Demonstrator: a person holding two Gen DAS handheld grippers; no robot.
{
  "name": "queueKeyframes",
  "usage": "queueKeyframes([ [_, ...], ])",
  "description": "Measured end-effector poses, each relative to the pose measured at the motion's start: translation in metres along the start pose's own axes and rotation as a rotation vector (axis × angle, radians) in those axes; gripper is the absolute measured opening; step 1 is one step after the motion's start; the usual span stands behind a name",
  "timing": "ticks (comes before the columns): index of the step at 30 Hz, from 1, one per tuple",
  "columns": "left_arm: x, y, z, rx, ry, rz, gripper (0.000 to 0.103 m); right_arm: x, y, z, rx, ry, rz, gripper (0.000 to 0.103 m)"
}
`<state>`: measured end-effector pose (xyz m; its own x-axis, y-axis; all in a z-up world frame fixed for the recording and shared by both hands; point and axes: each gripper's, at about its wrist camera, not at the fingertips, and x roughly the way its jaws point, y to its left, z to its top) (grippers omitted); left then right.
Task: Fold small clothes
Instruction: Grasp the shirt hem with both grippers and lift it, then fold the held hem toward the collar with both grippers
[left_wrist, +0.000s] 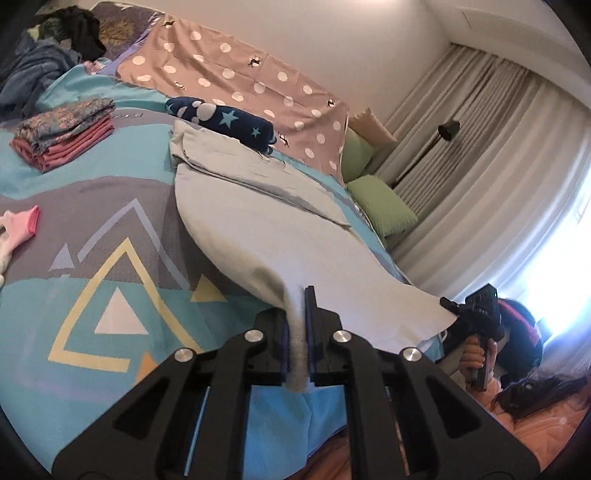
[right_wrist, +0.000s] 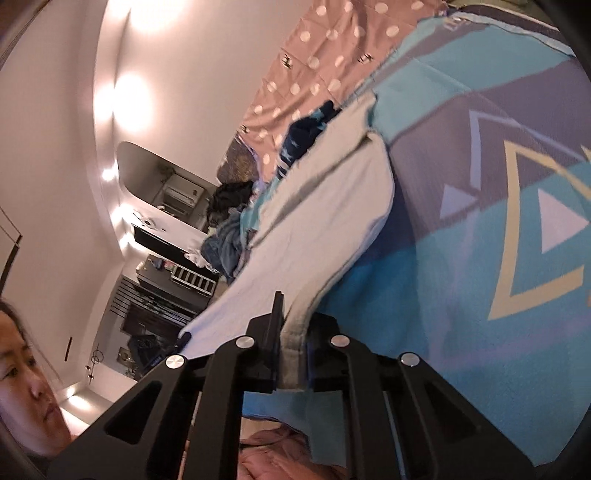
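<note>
A pale grey garment (left_wrist: 266, 221) lies stretched over the blue patterned bedspread (left_wrist: 110, 295), its near edge lifted. My left gripper (left_wrist: 297, 325) is shut on one near corner of it. My right gripper (right_wrist: 291, 343) is shut on the other near corner; it also shows in the left wrist view (left_wrist: 448, 304), at the garment's right corner. In the right wrist view the garment (right_wrist: 314, 229) runs away from the jaws toward the far side of the bed.
A folded stack of pink and patterned clothes (left_wrist: 62, 136) sits at the far left. A pink sock (left_wrist: 20, 225) lies at the left edge. A navy star cloth (left_wrist: 225, 122), a polka-dot sheet (left_wrist: 236, 74), green pillows (left_wrist: 380, 206) and a dark clothes pile (left_wrist: 48, 48) lie beyond.
</note>
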<state>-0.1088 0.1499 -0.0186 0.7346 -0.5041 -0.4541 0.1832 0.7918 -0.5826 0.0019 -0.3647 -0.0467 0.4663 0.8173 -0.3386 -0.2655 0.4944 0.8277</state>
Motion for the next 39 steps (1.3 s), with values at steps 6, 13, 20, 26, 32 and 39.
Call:
queueKeyframes([
  [6,-0.001,-0.002,-0.003,-0.026,-0.009,-0.004,0.007,-0.009,0.011,-0.004,-0.036,-0.035,0.016,0.005],
  [13,-0.035,-0.031,0.010,0.031,-0.118,-0.031,0.006,-0.031,0.037,0.005,-0.064,-0.150,0.112,0.005],
  [20,-0.073,-0.084,0.026,0.173,-0.186,0.051,0.006,-0.071,0.093,-0.004,-0.243,-0.254,0.030,0.005],
  [26,-0.029,-0.066,0.047,0.165,-0.168,0.168,0.006,-0.026,0.079,0.014,-0.247,-0.247,-0.128,0.005],
  [32,0.023,-0.034,0.058,0.106,-0.122,0.275,0.007,0.011,0.062,0.033,-0.257,-0.262,-0.230,0.005],
  [39,0.053,-0.016,0.082,0.070,-0.106,0.285,0.007,0.043,0.054,0.062,-0.268,-0.266,-0.260,0.005],
])
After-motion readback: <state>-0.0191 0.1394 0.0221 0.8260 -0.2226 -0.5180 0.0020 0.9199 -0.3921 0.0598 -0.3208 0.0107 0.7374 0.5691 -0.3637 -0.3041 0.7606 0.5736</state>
